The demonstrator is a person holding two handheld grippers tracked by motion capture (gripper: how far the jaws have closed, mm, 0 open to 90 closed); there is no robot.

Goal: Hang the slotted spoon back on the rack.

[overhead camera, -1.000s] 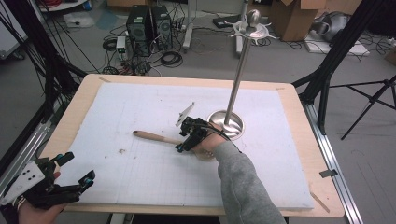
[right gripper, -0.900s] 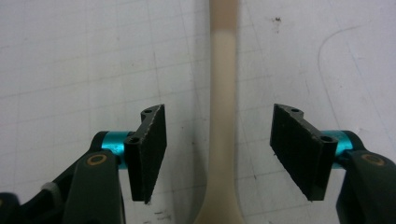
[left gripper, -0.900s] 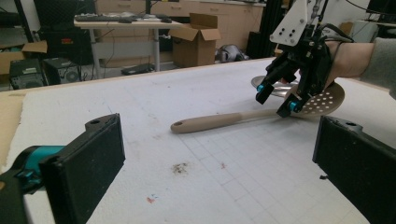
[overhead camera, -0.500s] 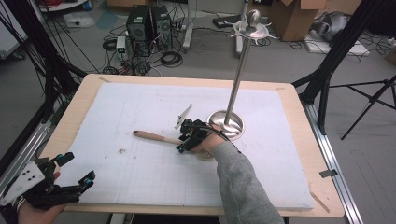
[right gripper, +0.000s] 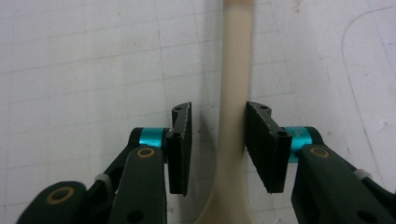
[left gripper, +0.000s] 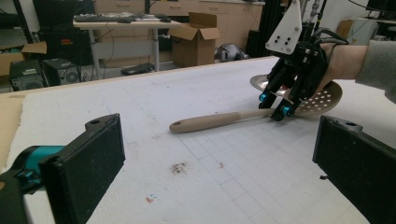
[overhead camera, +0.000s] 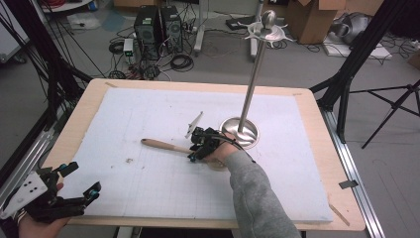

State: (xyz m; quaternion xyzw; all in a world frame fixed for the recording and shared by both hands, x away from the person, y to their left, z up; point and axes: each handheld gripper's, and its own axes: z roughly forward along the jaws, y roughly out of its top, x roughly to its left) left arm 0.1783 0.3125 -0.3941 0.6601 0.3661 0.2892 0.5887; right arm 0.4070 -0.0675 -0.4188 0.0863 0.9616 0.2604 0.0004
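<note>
A beige slotted spoon (overhead camera: 163, 145) lies on the white mat, its handle pointing left and its perforated head (left gripper: 322, 98) under the person's right hand. My right gripper (overhead camera: 194, 148) points down over the handle (right gripper: 233, 70) near the head. Its jaws have just been closing, with the handle between them. In the right gripper view one pad sits at the handle's edge and a narrow gap remains at the other pad (right gripper: 181, 140). My left gripper (overhead camera: 81, 178) rests at the mat's near left corner, open and wide (left gripper: 219, 140), holding nothing, and faces the right gripper (left gripper: 274, 105).
A tall metal stand (overhead camera: 252, 84) with a round base (overhead camera: 240, 131) rises just right of the right hand. A small metal utensil (overhead camera: 194, 124) lies behind the spoon. A dark smudge (left gripper: 178, 168) marks the mat. The wooden table edge (overhead camera: 84, 106) frames the mat.
The right gripper's jaws have narrowed around the spoon handle. Both hands stay where they were, and the spoon has not shifted.
</note>
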